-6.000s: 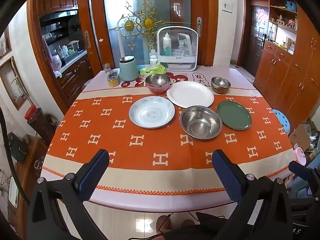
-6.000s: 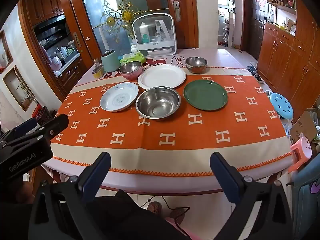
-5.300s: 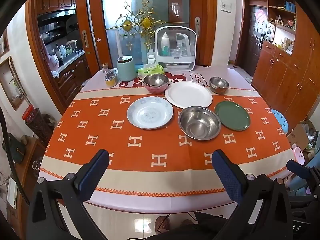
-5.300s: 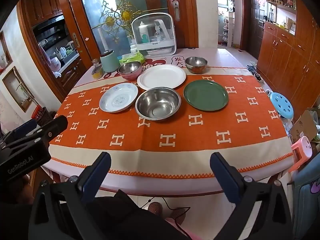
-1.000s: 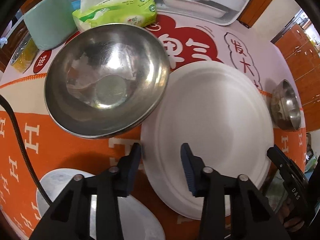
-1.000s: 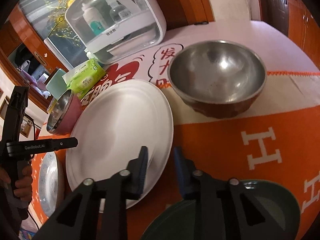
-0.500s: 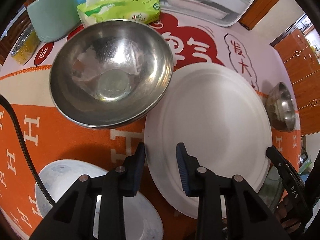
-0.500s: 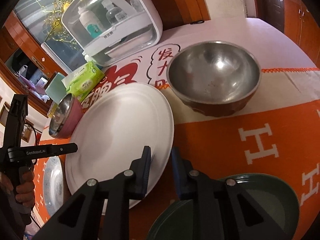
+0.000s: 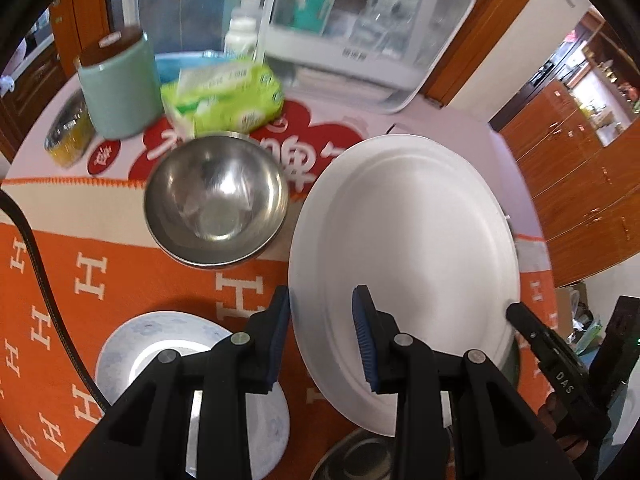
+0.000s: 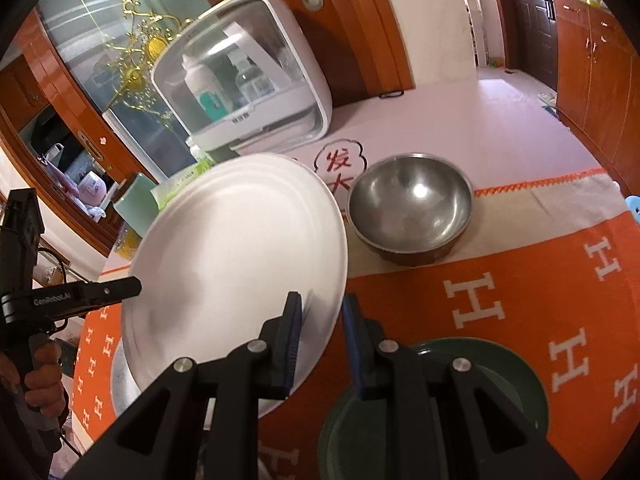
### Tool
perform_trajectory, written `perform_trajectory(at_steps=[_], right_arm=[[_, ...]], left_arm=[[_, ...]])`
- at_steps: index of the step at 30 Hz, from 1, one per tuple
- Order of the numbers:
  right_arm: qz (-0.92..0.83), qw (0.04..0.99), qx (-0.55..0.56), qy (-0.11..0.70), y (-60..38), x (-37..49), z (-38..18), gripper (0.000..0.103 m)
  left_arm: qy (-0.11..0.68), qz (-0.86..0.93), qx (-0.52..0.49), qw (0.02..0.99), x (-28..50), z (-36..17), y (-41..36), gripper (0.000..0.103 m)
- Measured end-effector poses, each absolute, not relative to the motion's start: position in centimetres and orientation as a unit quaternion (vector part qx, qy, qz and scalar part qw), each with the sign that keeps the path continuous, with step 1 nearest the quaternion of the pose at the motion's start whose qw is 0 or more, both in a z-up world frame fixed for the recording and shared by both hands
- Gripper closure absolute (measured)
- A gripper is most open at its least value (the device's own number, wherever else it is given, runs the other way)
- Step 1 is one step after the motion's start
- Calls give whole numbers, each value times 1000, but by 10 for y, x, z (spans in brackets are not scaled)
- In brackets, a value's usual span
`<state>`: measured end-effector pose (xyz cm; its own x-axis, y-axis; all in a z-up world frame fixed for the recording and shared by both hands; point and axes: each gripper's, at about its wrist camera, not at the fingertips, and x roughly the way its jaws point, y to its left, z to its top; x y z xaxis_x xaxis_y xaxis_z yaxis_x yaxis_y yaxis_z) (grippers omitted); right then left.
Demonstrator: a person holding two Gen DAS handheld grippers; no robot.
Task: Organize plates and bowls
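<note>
**White plate lifted clear of the cloth**

Nearest me, my left gripper [image 9: 322, 330] is clamped on the near-left rim of the white plate [image 9: 404, 264], its jaws having just closed a little further on that edge. My right gripper [image 10: 320, 336] pinches the opposite rim, jaws narrow. Half a second ago the plate lay flat on the tablecloth [image 9: 120, 264]; now it hangs tilted between both grippers, so I judge stacking can begin, probably onto the green plate [image 10: 500, 392] or the patterned plate [image 9: 132, 344] below.

Further off, the plate hides part of the large steel bowl [image 10: 120, 384]. The steel-lined bowl [image 9: 216, 200] and small steel bowl [image 10: 410, 204] sit untouched. Beyond them everything is blurred.
</note>
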<state>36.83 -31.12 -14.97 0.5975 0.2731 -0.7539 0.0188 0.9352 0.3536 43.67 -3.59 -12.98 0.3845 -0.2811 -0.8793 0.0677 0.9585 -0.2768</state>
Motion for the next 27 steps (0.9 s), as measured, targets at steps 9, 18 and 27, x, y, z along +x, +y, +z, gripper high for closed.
perform_trajectory(at_steps=[9,18,27], right_arm=[[88,895,171,403,-306,333,-104,82],[99,903,165,384,-294,281,-74,82],[93,919,135,358,-274,222,-49,82]], left_arm=[[506,-110,-102,849,394,-84,-30,73],[475,-119,-103,866,329,-52,-12,73],[452,-134,-108,875,263,-38,11,73]])
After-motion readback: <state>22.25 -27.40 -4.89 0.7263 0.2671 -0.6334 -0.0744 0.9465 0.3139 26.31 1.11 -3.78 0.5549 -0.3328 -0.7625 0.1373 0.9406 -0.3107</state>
